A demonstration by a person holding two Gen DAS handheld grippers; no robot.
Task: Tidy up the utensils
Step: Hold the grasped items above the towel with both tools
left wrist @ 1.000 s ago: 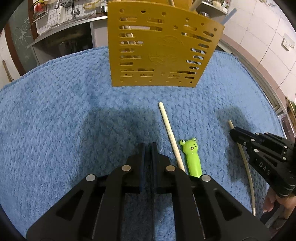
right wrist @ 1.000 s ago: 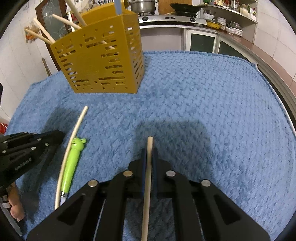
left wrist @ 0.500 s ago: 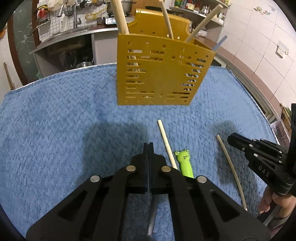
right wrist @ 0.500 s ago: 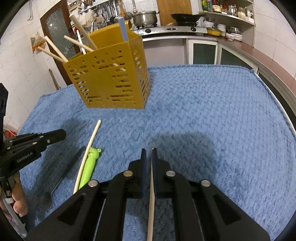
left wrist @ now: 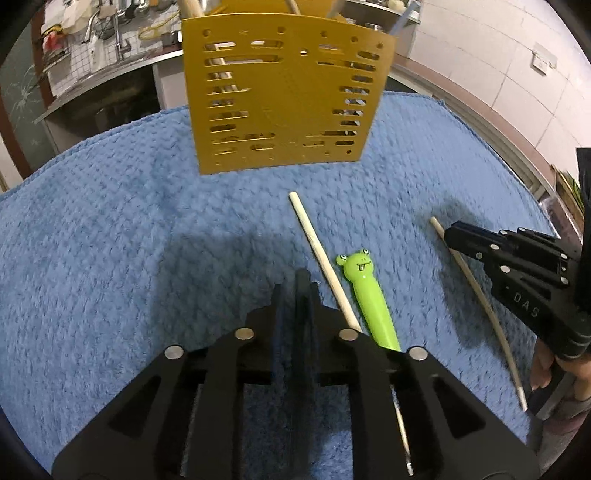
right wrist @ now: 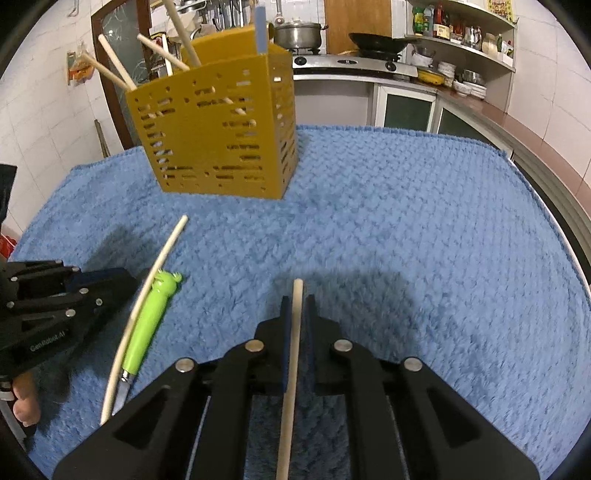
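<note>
My right gripper (right wrist: 297,299) is shut on a wooden chopstick (right wrist: 291,362) that runs back between its fingers, just above the blue towel (right wrist: 406,240). The jaws of my left gripper (left wrist: 297,286) are opening, and a dark utensil handle (left wrist: 303,275) lies between them, its tip past the fingertips. Just right of it lie a loose chopstick (left wrist: 321,258) and a green frog-handled knife (left wrist: 369,295). The yellow slotted holder (left wrist: 280,103) stands behind them with several chopsticks in it. In the left wrist view the right gripper (left wrist: 448,234) holds its chopstick (left wrist: 480,306) at the right.
The towel covers the whole table, whose edge curves along the right (right wrist: 554,192). A counter with a pot (right wrist: 297,33) and a wok (right wrist: 376,42) stands behind. A person's fingers (right wrist: 26,406) hold the left gripper's handle.
The left jaws, shut before, have parted, and the dark handle now shows between them. The left view has shifted nearer the holder. The right gripper still holds its chopstick.
</note>
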